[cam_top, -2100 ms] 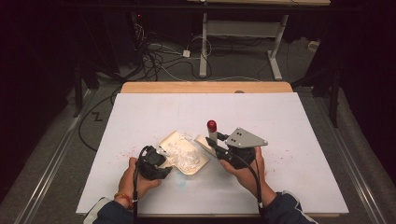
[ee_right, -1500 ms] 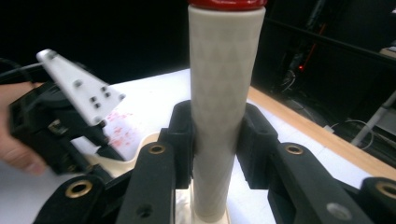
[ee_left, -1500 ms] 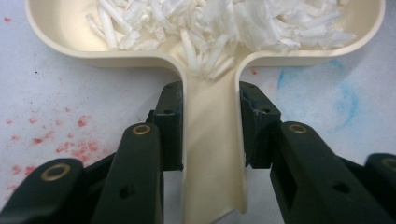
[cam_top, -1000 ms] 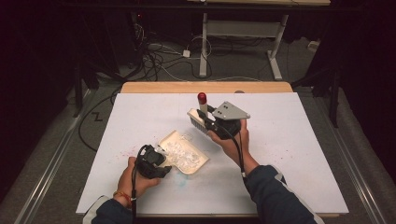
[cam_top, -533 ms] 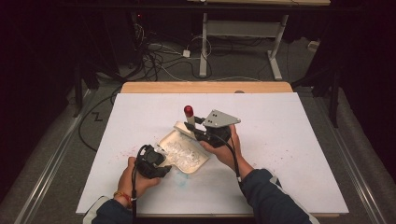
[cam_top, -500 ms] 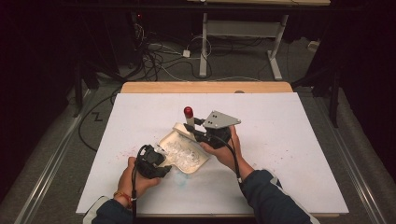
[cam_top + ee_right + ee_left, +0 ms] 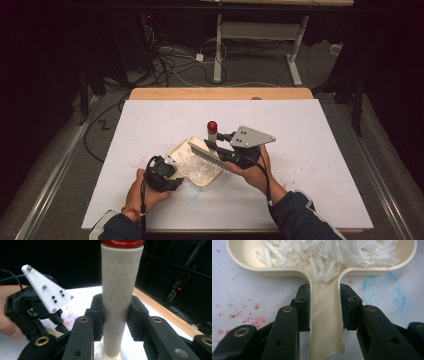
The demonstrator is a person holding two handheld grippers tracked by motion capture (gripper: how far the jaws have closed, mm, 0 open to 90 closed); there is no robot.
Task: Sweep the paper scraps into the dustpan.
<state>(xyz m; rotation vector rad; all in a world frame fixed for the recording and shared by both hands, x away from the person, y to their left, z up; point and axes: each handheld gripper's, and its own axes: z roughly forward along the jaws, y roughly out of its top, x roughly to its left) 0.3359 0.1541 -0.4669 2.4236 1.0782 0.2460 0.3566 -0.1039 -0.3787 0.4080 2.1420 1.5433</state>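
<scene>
A cream dustpan (image 7: 180, 148) lies on the white table and holds white paper shreds (image 7: 192, 166). My left gripper (image 7: 170, 176) is shut on its handle (image 7: 325, 322), one jaw on each side, with the shreds (image 7: 332, 252) just ahead. My right gripper (image 7: 220, 147) is shut on the pale handle (image 7: 121, 290) of a brush held upright, its red cap (image 7: 212, 124) on top. The brush's bristle head (image 7: 207, 155) sits across the pan's right side. My left gripper (image 7: 58, 323), with its pale three-cornered plate, shows at the left of the right gripper view.
Red specks (image 7: 249, 315) and a blue smudge (image 7: 392, 290) mark the white table sheet (image 7: 310, 130) around the pan. A wooden strip (image 7: 220, 93) edges the table's far side. Beyond it are cables and desk legs (image 7: 217, 50) on the floor.
The right gripper carried the brush away over the table, then swung left and back down onto the pan. The left gripper and the dustpan stayed put.
</scene>
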